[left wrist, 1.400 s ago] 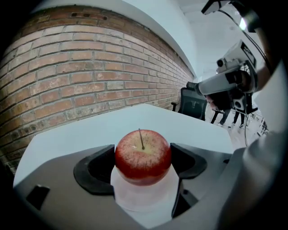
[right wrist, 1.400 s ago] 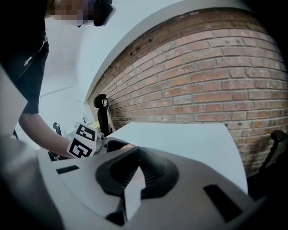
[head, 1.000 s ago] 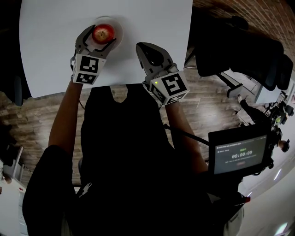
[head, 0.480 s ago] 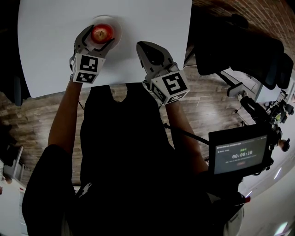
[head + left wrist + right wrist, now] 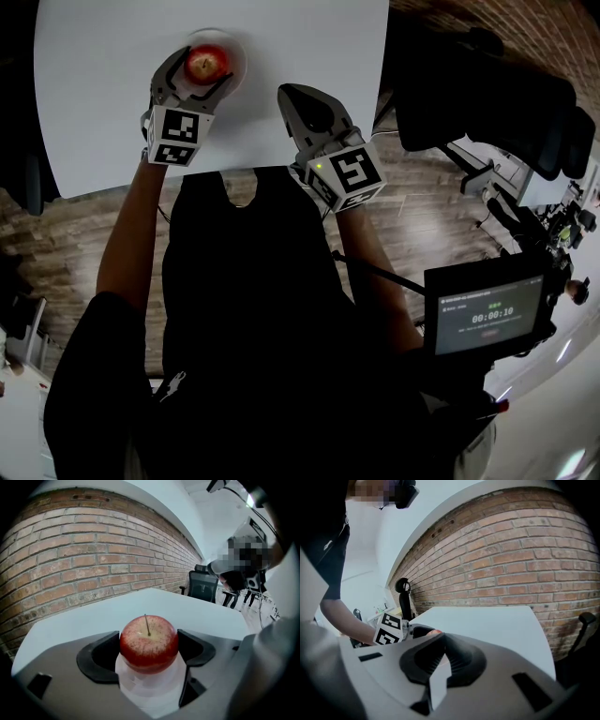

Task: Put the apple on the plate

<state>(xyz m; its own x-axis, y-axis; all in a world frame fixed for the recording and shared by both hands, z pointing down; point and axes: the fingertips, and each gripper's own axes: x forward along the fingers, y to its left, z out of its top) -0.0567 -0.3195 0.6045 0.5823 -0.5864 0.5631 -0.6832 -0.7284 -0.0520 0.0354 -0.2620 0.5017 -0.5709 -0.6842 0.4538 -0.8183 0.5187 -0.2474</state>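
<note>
Apple point(image 5: 149, 654): red, stem up, directly over the plate point(image 5: 151, 688); whether it rests on it or hangs just above cannot be told.
Left gripper point(image 5: 149, 641): closed to the apple's width, one pad on each side at its widest part.
Right gripper point(image 5: 439, 641): tips together, nothing held, off to the plate's right over the table point(image 5: 112, 112).
Handling: likely firm, fairly heavy, with smooth skin that bruises and rolls.
Hold: across the middle as now, with moderate squeeze.
Release: low, over the plate's centre.
</note>
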